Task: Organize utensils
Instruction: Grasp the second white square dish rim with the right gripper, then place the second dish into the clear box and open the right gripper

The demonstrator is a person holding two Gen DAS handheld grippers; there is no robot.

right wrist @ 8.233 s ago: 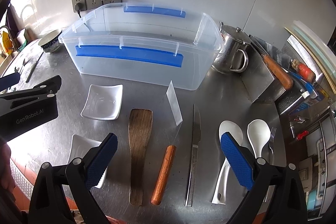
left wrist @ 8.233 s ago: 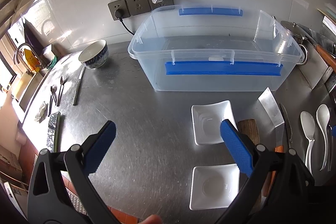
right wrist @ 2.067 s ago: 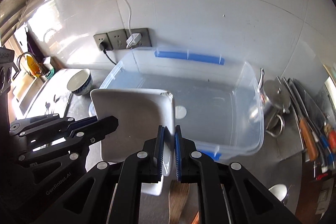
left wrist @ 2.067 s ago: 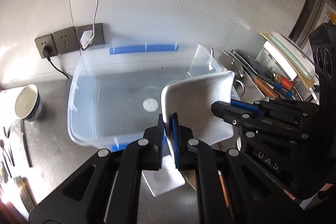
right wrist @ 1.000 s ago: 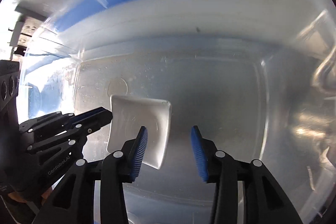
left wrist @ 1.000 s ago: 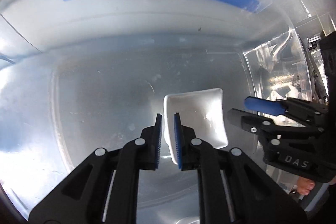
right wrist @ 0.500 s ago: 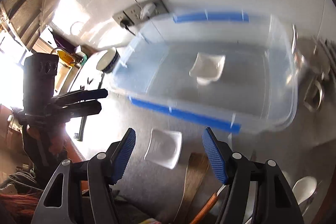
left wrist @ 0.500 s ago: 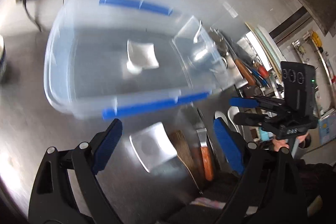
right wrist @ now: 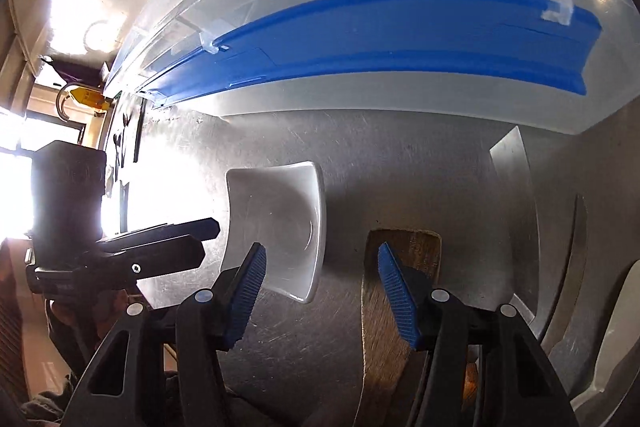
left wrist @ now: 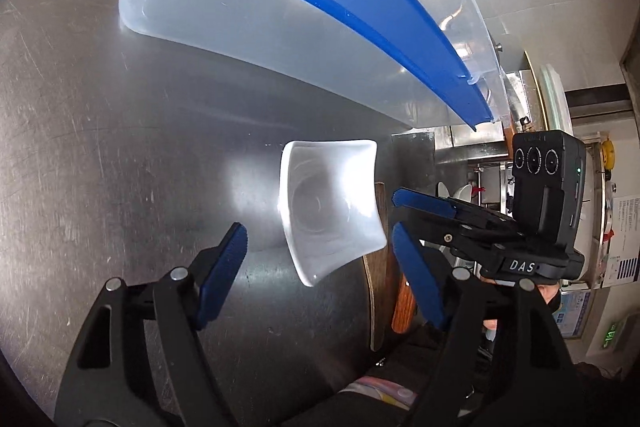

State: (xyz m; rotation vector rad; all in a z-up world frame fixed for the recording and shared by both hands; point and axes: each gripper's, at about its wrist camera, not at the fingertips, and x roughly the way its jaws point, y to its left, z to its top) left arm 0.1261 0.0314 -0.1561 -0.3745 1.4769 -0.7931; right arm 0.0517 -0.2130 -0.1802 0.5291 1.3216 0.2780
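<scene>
On the steel counter, in front of the clear storage bin with blue latches, a white square dish lies just beside a wooden spatula. Left gripper and right gripper both hover low with jaws spread wide, each flanking the dish and holding nothing.

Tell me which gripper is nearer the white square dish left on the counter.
Hard to call; the right looks slightly nearer. The right gripper has its left fingertip overlapping the white square dish, jaws open. The left gripper is open too, with the dish just ahead of its fingertips.
</scene>
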